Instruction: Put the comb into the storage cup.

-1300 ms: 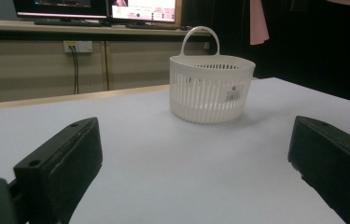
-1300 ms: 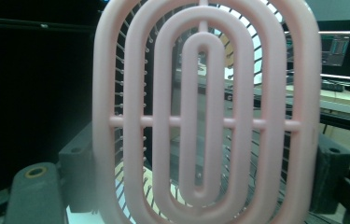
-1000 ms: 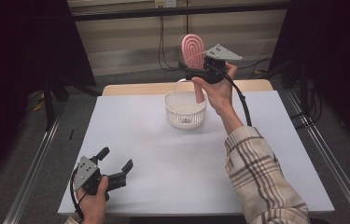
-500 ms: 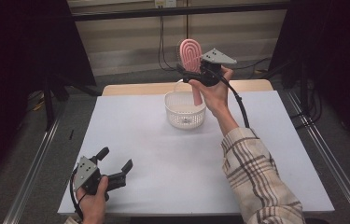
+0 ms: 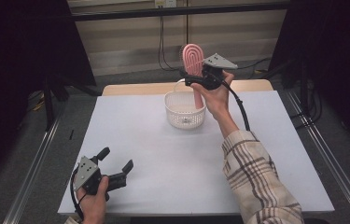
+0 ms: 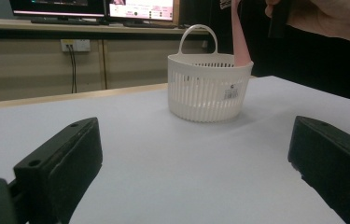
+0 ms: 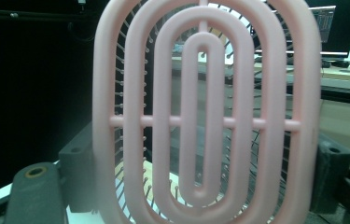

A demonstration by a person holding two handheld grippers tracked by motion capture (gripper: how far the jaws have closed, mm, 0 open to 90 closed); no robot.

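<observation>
A pink oval hairbrush [image 5: 192, 59] stands upright with its head up, and my right gripper [image 5: 192, 80] is shut on it at the base of the head. Its handle [image 5: 196, 99] points down into the white slatted basket [image 5: 185, 115] at the far middle of the table. In the right gripper view the brush head [image 7: 205, 112] spans the frame between the two black jaws. In the left gripper view the basket [image 6: 209, 88] sits ahead with the pink handle [image 6: 240, 44] dipping behind its rim. My left gripper [image 5: 115, 164] rests open at the front left, nothing between its jaws [image 6: 196, 158].
The white table top [image 5: 163, 154] stretches between the basket and the left gripper. A wooden table edge [image 5: 130, 88] shows behind it. Metal rails [image 5: 37, 158] run along both sides, and monitors [image 6: 93, 9] stand beyond the far edge.
The right hand has sunk a little, bringing the brush handle lower into the basket. The left gripper has stayed where it was.
</observation>
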